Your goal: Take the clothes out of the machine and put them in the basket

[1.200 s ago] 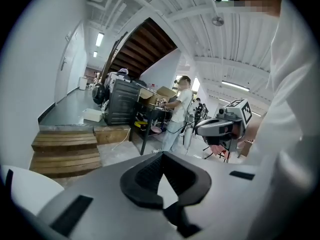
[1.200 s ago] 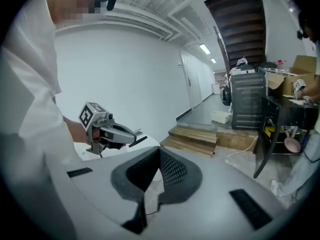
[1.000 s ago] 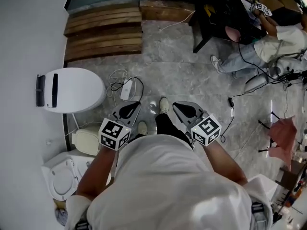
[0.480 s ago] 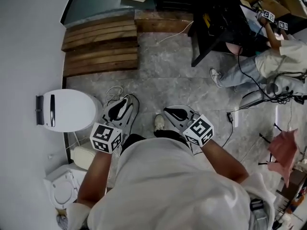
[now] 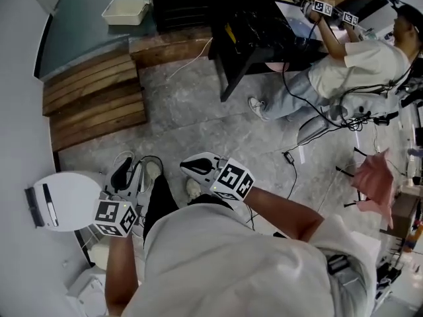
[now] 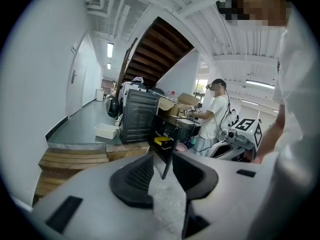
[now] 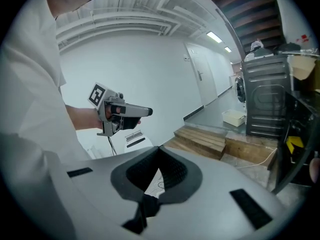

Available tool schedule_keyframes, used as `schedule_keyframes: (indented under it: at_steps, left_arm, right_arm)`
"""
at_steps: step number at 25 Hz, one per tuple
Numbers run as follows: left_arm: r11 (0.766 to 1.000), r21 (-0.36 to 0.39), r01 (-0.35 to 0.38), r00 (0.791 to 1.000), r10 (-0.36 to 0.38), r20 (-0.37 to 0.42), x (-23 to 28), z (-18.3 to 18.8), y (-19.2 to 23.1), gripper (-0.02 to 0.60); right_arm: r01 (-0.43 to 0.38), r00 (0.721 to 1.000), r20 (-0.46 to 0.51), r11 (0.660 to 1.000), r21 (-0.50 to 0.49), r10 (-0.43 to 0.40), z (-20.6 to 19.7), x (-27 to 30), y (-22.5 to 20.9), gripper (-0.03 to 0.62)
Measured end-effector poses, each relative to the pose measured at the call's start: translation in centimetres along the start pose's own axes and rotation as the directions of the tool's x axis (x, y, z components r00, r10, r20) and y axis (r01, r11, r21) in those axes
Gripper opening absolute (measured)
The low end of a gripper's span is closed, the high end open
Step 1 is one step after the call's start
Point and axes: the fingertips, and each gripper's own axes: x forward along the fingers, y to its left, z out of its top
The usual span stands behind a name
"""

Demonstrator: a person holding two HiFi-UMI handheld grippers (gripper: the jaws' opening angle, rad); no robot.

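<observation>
Approach step: left gripper (image 6: 162,160) jaws slightly apart, right gripper (image 7: 159,151) jaws together, both empty; next, reach what may be the washer (image 7: 240,91), far ahead past the wooden steps (image 7: 200,139).

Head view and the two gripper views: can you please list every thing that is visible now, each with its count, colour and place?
wooden steps: two tiers, brown, upper left, by the wall
tray: one, white, on the raised floor above the steps
ribbed cabinet: one, dark grey, beside the tray
table: one, black, right of the cabinet
rounded unit: one, white, left edge
cable: one of several, black, on the floor
cloth: one, pink, right edge
second person: one, white top, at the table
floor: grey, marbled
left gripper: one, grey, jaws apart, nothing between them
right gripper: one, grey, jaws together, empty
</observation>
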Motion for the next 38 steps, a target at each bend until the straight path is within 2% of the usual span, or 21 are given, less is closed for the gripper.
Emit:
schedule_keyframes:
  at_steps: [4,7,14,18,24,32,38]
  left_arm:
    - [0.999,-0.032,-0.028,1.0,0.028,0.005,1.9,0.7,2.6,0.118]
    - [1.0,-0.025,-0.012,1.0,0.012,0.014,4.0,2.1,5.1,0.118]
    - [1.0,-0.023,0.01,1.0,-0.01,0.016,4.4,4.8,16.4,0.12]
    - [1.0,0.005,0.016,1.0,-0.016,0.024,4.9,6.8,21.2,0.12]
    - [1.0,-0.006,0.022,1.0,-0.021,0.02,4.6,8.0,28.1,0.123]
    - [1.0,-0.028,0.01,0.999,-0.009,0.036,3.7,8.5,33.8,0.128]
    - [1.0,-0.024,0.001,0.999,0.0,0.04,5.2,9.5,36.6,0.13]
  right_arm:
    - [-0.023,1.0,-0.02,1.0,0.008,0.024,0.7,1.5,-2.1,0.003]
    - [0.011,1.0,-0.022,1.0,0.016,-0.011,2.2,2.4,-4.8,0.003]
    - [0.062,0.998,-0.025,0.998,0.011,-0.062,7.9,12.1,-8.3,0.003]
    - [0.067,0.997,-0.024,0.998,-0.001,-0.067,10.8,16.7,-10.1,0.003]
    - [0.071,0.997,-0.034,0.997,-0.018,-0.072,14.4,23.1,-11.4,0.003]
    - [0.041,0.997,-0.059,0.998,-0.04,-0.043,17.0,28.8,-11.3,0.003]
    - [0.028,0.998,-0.046,0.999,-0.039,-0.03,18.5,31.4,-13.5,0.003]
